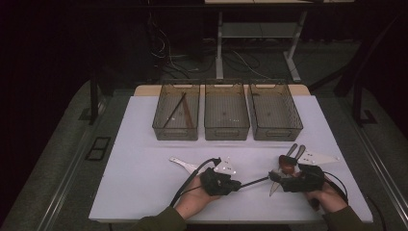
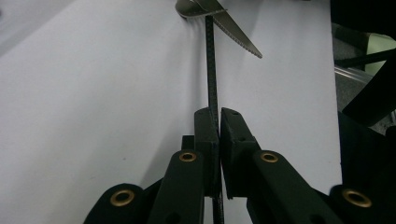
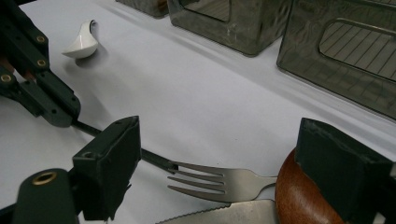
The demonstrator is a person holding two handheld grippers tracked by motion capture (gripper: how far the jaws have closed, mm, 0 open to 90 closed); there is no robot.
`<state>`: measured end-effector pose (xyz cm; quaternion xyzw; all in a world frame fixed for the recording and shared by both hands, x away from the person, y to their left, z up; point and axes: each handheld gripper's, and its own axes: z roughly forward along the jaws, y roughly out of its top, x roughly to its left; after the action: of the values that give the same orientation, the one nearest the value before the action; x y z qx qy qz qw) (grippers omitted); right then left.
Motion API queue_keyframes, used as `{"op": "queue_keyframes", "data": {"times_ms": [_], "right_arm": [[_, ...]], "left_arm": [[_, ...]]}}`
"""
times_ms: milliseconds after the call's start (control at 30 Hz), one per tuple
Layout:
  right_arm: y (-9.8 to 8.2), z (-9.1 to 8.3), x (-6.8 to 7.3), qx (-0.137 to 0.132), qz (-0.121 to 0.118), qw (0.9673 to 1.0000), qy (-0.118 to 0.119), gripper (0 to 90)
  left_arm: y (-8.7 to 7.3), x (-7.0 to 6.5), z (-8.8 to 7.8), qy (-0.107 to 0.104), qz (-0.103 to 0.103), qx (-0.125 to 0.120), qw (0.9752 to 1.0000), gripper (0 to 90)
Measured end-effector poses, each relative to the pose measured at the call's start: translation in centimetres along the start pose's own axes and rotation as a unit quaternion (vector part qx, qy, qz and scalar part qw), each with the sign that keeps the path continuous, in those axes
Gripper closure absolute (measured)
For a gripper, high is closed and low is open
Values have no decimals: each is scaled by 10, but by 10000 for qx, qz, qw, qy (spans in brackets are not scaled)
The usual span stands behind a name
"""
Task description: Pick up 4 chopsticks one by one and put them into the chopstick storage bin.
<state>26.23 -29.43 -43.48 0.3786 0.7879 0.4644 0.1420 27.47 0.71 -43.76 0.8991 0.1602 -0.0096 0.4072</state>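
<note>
My left gripper [image 1: 236, 184] is shut on a thin black chopstick [image 2: 212, 70], which lies low over the white table [image 1: 144, 159] and runs right to a pile of cutlery. In the pile are a steel fork [image 3: 219, 181], a serrated knife [image 2: 239, 38] and a brown wooden spoon [image 3: 301, 198]. My right gripper [image 3: 222, 144] stands open over the pile. Its jaws are wide apart, one beside the chopstick's far end and the other against the wooden spoon. In the high view the right gripper [image 1: 284, 175] sits at the table's front right.
Three smoky see-through bins stand in a row at the back: the left bin [image 1: 176, 126] holds chopsticks [image 1: 179, 109], then a middle bin [image 1: 226, 126] and a right bin [image 1: 275, 126]. A white ceramic spoon [image 3: 81, 44] lies beyond the left gripper. The table's front edge is near both hands.
</note>
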Motion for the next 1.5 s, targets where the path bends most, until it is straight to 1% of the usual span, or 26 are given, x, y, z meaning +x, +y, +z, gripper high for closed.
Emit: {"op": "queue_keyframes", "data": {"times_ms": [67,200,233,367,467,633,700,800,933,1133,1267,1500], "right_arm": [[0,0,0,7,6,10000,-2,143],[0,0,0,2,10,10000,-5,143],[0,0,0,5,11,10000,-2,143],[0,0,0,-4,10,10000,-7,143],[0,1,1,-3,-4,10000,1,143],[2,3,3,-30,-44,10000,-30,143],[2,4,4,-43,-79,9999,-49,143],[2,5,5,-18,-139,9999,-69,143],[1,5,4,-6,-129,9999,-73,143],[1,5,4,1,-131,9999,-70,143],[1,5,4,-4,-120,9999,-69,143],[1,5,3,-13,-106,9999,-70,143]], "left_arm": [[0,1,-4,-6,-65,-11,10000,850],[1,6,-13,-39,-105,-19,9999,850],[1,6,-15,-40,-143,-51,9999,850],[2,11,-24,-39,-187,-107,9998,851],[2,15,-32,-9,-253,-163,9995,850],[0,22,-43,57,-330,-157,9993,851],[0,25,-47,66,-364,-159,9992,851],[0,28,-54,102,-431,-224,9988,851],[0,34,-63,148,-501,-277,9982,850],[0,44,-75,200,-523,-350,9978,850],[2,51,-84,286,-575,-393,9972,851],[5,64,-94,391,-667,-476,9959,850]]}}
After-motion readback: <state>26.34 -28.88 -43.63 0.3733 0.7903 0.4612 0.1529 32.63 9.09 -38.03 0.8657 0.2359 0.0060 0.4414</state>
